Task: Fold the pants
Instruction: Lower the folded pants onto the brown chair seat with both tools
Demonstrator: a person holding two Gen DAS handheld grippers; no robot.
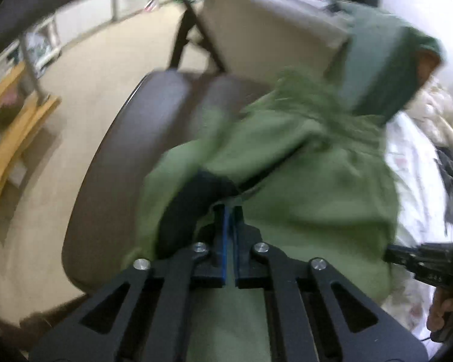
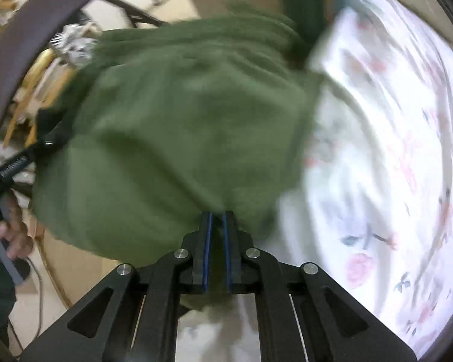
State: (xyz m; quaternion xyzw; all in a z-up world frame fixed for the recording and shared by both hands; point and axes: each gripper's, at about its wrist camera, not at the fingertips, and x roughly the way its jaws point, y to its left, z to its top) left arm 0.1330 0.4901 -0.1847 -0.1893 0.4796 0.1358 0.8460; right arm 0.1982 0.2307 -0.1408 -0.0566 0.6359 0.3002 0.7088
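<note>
Pale beige flooring point(image 1: 84, 96) fills the room behind a dark brown padded chair seat point(image 1: 120, 163), and a white bedsheet printed with faint pink flowers point(image 2: 392, 150) spreads to the right of it.

At 6 o'clock in the left wrist view, the left gripper point(image 1: 230, 211) has its black, blue-edged fingers point(image 1: 222, 235) pressed almost together, pinching a fold of the olive green fleece pants point(image 1: 302, 187) at their tips. From that grip the cloth bulges outward toward 12 and 3 o'clock, lying over the right part of the chair seat and reaching the sheet at 3 o'clock. A black patch point(image 1: 193, 205) (blurred, so I cannot tell what it is) sits on the fabric just at 10 o'clock from the fingertips. Farther out, toward 1 o'clock, a darker green cloth point(image 1: 386, 69) rises above the pants, and a pale cushion-like slab point(image 1: 265, 30) stands at 12 o'clock. A wooden frame point(image 1: 12, 144) shows at 9 o'clock.

In the right wrist view, the right gripper point(image 2: 216, 215) is likewise nearly closed, with green fabric caught in the narrow slit between its fingers point(image 2: 207, 241). The pants billow from there up toward 11 and 12 o'clock, with the flowered sheet from 1 to 5 o'clock. At 8 o'clock the person's left hand point(image 2: 6, 235) clasps the other gripper's handle.
</note>
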